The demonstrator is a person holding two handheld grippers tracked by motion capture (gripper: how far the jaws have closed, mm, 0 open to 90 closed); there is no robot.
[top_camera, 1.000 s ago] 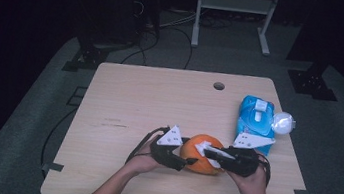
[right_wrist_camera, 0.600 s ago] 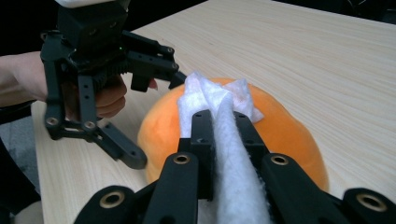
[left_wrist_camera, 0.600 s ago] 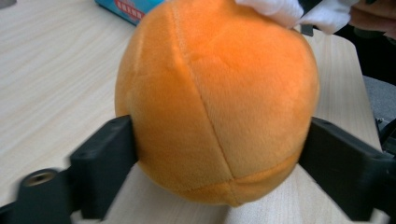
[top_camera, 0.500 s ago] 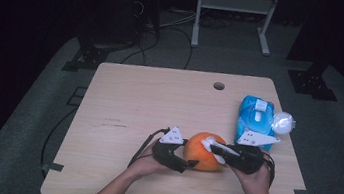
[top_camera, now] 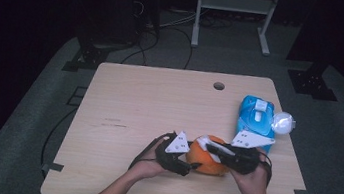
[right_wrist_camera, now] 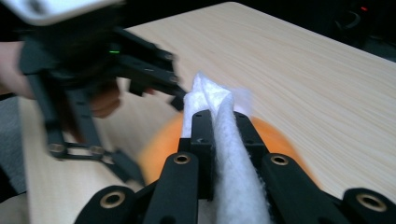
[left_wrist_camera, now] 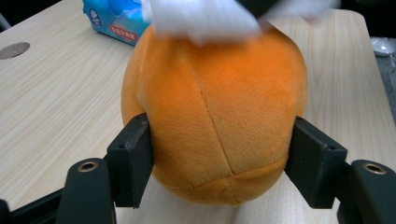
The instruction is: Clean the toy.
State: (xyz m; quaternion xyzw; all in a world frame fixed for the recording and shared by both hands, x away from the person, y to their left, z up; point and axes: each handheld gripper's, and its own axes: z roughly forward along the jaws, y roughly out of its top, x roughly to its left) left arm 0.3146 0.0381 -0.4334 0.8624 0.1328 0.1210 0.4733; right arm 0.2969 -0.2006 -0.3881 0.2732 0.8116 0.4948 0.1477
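On the table [top_camera: 124,96], seen from the high view, the plush ball [top_camera: 205,161] sits near the 6 o'clock edge, a little toward 4 o'clock from the table's middle. The left gripper [top_camera: 190,166] lies at the ball's 9 o'clock side, one jaw on either flank of the ball. The right gripper [top_camera: 216,150] comes in from the ball's 3 o'clock side and lies over its top, with a wipe [right_wrist_camera: 219,140] between its jaws, resting on the ball. The wipes pack [top_camera: 256,118] lies at 2 o'clock from the ball, by the table's 3 o'clock edge. A round lid [top_camera: 282,123] lies just beside the pack, at its 3 o'clock. A hole [top_camera: 219,86] in the table is at 12 o'clock from the ball, near the far edge.
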